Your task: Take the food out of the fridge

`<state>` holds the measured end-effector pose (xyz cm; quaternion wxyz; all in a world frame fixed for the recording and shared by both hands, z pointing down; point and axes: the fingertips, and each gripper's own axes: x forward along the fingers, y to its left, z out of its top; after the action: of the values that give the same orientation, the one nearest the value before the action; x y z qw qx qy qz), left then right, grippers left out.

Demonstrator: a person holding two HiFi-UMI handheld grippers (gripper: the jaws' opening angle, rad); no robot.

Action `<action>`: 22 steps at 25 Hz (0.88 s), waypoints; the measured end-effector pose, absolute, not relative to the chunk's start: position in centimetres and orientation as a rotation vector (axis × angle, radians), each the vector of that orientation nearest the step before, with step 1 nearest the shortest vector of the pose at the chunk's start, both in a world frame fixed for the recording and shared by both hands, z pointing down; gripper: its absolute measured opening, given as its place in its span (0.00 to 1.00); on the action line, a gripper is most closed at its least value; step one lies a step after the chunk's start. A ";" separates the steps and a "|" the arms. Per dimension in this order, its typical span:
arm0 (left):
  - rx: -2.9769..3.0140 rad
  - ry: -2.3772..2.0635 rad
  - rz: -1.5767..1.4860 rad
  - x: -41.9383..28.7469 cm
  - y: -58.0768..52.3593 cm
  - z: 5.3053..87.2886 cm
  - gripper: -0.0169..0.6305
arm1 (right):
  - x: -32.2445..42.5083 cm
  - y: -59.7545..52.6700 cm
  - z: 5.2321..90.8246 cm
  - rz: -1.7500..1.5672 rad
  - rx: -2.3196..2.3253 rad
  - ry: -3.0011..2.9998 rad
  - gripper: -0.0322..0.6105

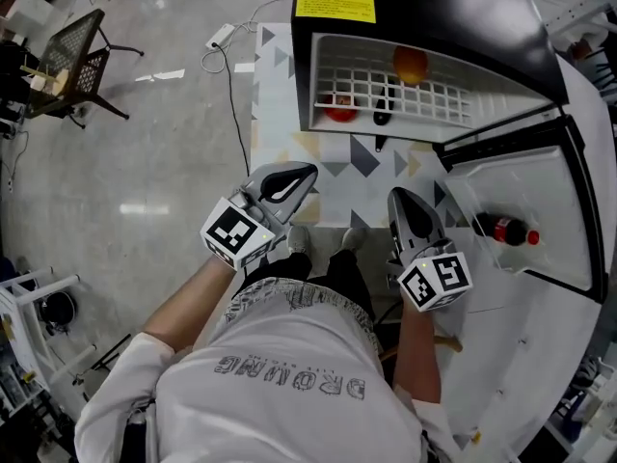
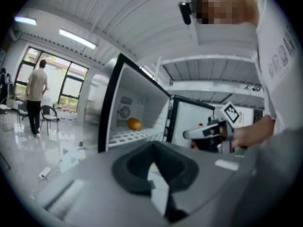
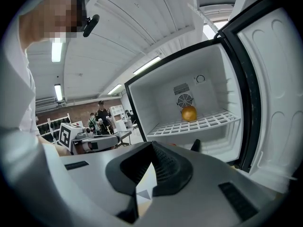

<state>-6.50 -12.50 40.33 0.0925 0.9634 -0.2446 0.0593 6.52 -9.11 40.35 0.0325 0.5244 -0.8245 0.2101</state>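
The black fridge (image 1: 424, 13) stands open, its door (image 1: 525, 210) swung out to the right. An orange (image 1: 412, 64) (image 2: 134, 124) (image 3: 189, 113) rests on the white wire shelf (image 1: 386, 85). Under the shelf lie a red food item (image 1: 338, 108) and a dark item (image 1: 383, 116) (image 3: 195, 145). A cola bottle (image 1: 506, 231) lies in the door rack. My left gripper (image 1: 305, 174) (image 2: 156, 174) and right gripper (image 1: 401, 199) (image 3: 147, 174) are both shut and empty. They are held side by side in front of the fridge, short of its opening.
A patterned mat (image 1: 289, 157) lies before the fridge. A cable and power strip (image 1: 222, 37) run along the floor at its left. A mesh chair (image 1: 82, 61) stands far left. People stand in the background (image 2: 35, 96) (image 3: 101, 113).
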 end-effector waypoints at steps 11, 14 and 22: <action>2.789 -0.959 0.218 -3.0 -15.8 42.4 0.04 | 8.9 -12.6 40.6 0.646 1.417 -2.645 0.04; 2.764 -1.045 0.230 -2.0 -16.9 43.0 0.04 | 9.9 -13.5 40.5 0.645 1.351 -2.679 0.04; 2.664 -1.225 0.288 -0.8 -19.6 45.6 0.04 | 12.0 -15.5 40.7 0.647 1.232 -2.728 0.04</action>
<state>-0.79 -19.58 45.61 0.0978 0.8999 -0.4137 0.0975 12.05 -15.51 40.72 0.0393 0.4020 -0.8901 0.2111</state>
